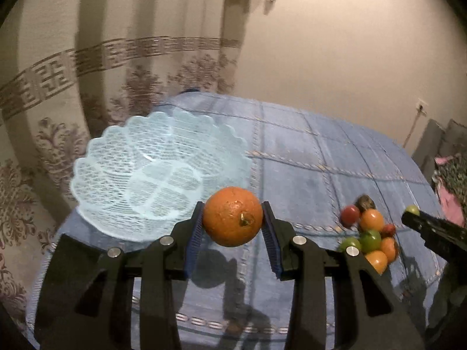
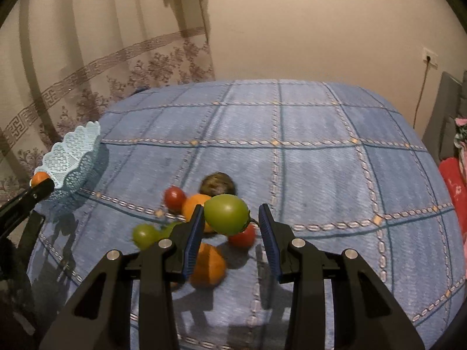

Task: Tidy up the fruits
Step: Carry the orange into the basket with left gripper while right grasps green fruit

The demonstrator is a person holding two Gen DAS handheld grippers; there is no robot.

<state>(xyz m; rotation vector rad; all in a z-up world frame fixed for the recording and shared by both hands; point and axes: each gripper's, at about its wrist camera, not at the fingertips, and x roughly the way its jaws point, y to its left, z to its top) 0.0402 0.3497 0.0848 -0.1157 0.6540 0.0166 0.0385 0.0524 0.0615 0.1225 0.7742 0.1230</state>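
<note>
My left gripper (image 1: 232,204) is shut on an orange (image 1: 232,216) and holds it in the air just right of a pale blue lattice basket (image 1: 87,157), whose inside shows no fruit. My right gripper (image 2: 232,207) is shut on a green round fruit (image 2: 226,213), lifted over a pile of fruit (image 2: 208,265) on the blue checked tablecloth. The pile has oranges, a red fruit (image 2: 174,197), another green fruit (image 2: 144,234) and a brown one (image 2: 217,183). In the left wrist view the right gripper (image 1: 408,214) enters from the right beside the pile (image 1: 370,233).
The basket (image 2: 73,145) stands at the table's far left corner, close to a patterned curtain (image 1: 58,73). Bare blue cloth (image 2: 321,160) stretches between basket and pile and to the right. A grey seat and pink cloth (image 2: 452,175) lie beyond the right edge.
</note>
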